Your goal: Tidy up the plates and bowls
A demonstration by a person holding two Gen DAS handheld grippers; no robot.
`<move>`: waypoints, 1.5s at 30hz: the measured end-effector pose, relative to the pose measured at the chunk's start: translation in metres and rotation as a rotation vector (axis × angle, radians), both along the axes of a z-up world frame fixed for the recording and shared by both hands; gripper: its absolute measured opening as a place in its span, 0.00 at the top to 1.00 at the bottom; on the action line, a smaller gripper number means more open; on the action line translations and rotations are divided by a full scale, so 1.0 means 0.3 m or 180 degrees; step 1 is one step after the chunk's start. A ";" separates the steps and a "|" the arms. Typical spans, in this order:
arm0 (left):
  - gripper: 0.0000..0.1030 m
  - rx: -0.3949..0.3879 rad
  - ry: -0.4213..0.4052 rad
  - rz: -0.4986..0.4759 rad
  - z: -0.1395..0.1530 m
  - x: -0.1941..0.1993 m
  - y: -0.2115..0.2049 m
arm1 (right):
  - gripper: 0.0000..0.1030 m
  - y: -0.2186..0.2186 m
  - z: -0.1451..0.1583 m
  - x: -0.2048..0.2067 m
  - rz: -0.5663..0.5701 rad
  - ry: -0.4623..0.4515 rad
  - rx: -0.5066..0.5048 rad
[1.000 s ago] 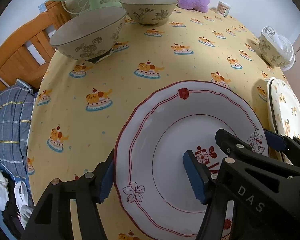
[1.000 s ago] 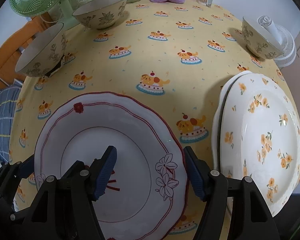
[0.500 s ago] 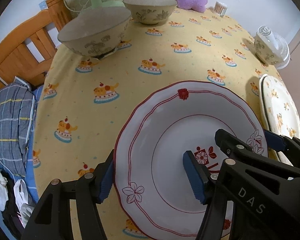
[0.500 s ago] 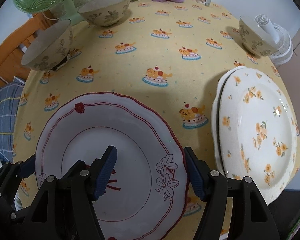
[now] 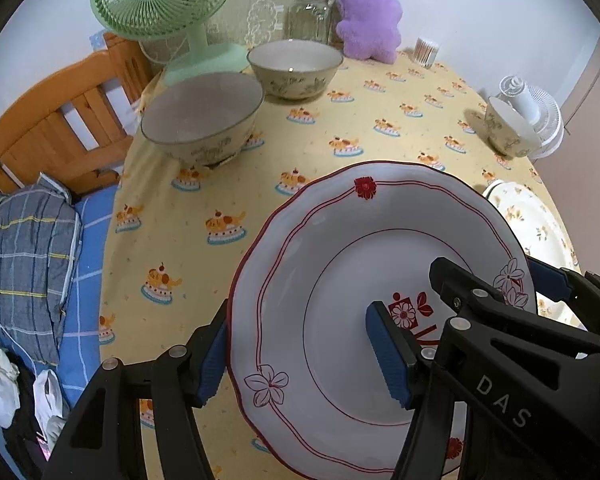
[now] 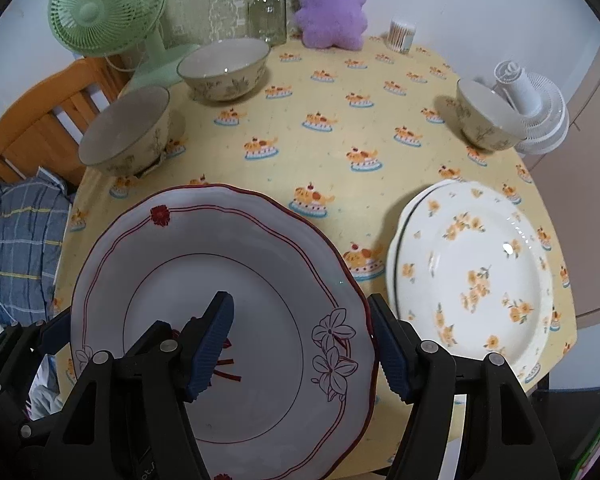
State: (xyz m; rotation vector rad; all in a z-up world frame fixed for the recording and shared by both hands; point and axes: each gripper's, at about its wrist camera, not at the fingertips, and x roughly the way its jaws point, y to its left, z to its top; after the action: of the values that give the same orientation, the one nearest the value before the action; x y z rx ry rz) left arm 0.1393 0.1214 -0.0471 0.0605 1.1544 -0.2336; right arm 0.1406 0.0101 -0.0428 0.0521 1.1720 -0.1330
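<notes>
While both of my hands grip the red-rimmed plate [image 5: 340, 288], it hangs clear of the bench [image 6: 340, 92], tilted slightly toward me, with the yellow cloth showing beneath its edges. My left fingers [image 5: 304, 354] are clamped on its left rim, one blue pad under the edge and the other pressing on the plate's face beside the red flower print; my right fingers [image 6: 300, 346] are clamped on the opposite rim in the same way, one pad on top and one at the outer edge by the outlined blossoms. To the right, two stacked plates with orange flowers [image 6: 476, 276] lie flat on the bench near its edge. Farther back stand three patterned bowls: one at the left [image 6: 126, 136], one behind it [image 6: 224, 68], and a smaller one [image 6: 486, 118] at the right, just beside a white fan [image 6: 536, 116], perhaps touching it, though I cannot be sure from here.
</notes>
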 end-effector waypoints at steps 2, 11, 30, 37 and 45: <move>0.36 0.0012 -0.0025 0.0002 0.010 -0.007 -0.015 | 0.31 -0.013 0.012 -0.006 0.0002 -0.0019 0.0011; 0.36 0.0015 -0.0121 0.0077 0.059 -0.029 -0.117 | 0.31 -0.107 0.065 -0.026 0.0069 -0.0118 0.0023; 0.36 0.0012 -0.0149 0.0221 0.070 -0.039 -0.416 | 0.31 -0.412 0.099 -0.010 0.0242 -0.0156 0.0023; 0.36 0.0024 -0.0106 0.0193 0.035 -0.039 -0.543 | 0.31 -0.540 0.062 -0.020 0.0171 -0.0119 0.0077; 0.36 -0.0018 -0.0065 0.0244 -0.005 -0.051 -0.676 | 0.31 -0.678 0.027 -0.029 0.0205 -0.0105 0.0040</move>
State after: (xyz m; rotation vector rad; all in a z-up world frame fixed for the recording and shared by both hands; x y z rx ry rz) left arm 0.1241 -0.0814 -0.0487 0.0134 1.1334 -0.1679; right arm 0.1320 -0.1931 -0.0348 0.0276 1.1405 -0.0677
